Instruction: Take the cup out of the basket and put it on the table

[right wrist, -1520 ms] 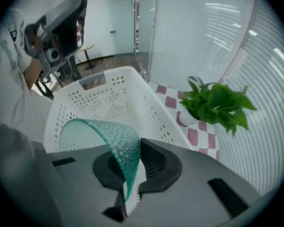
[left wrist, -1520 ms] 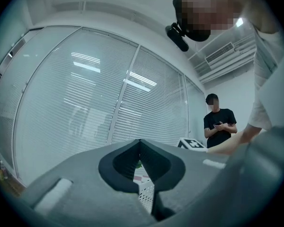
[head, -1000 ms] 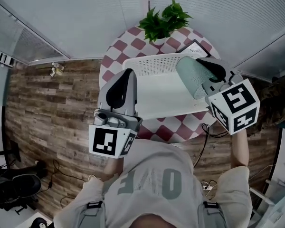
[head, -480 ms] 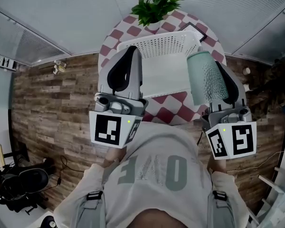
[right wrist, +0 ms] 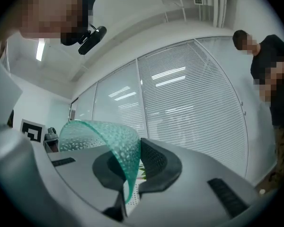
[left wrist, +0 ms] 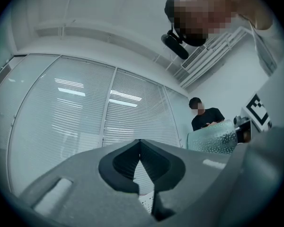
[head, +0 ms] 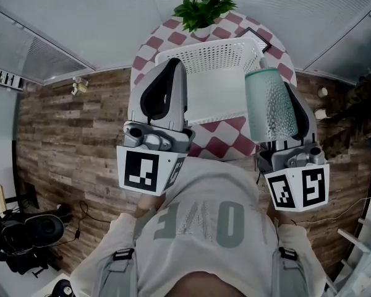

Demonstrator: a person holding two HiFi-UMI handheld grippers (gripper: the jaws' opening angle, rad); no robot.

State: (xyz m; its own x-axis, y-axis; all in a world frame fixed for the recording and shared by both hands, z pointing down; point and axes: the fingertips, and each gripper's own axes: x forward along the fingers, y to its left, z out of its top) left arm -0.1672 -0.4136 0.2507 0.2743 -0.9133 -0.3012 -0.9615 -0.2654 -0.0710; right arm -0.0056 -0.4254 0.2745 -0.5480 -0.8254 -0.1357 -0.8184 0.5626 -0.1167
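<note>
Head view: the right gripper (head: 289,104) has its jaws nearly closed on the cup (head: 270,104), a pale green, see-through tumbler with a dimpled wall. The cup lies along the gripper's left side and is lifted clear. The white perforated basket (head: 204,59) sits ahead of and below both grippers on the checked table (head: 219,144), with a plant (head: 207,8) beyond it. The left gripper (head: 172,67) hangs level with the right, well apart from it; the basket's near rim shows in the gap between them.

Left gripper view: the left gripper (left wrist: 140,148) has its jaws together with nothing between them. The cup (left wrist: 213,138) shows off to its right. Blinds fill the open room ahead, with a person (left wrist: 206,117) standing far off.

Right gripper view: the cup's (right wrist: 118,145) thin wall is pinched between the pads of the right gripper (right wrist: 132,169), and its rim arches up and over the left jaw. Ahead are only blinds; a person (right wrist: 270,70) stands at the far right
</note>
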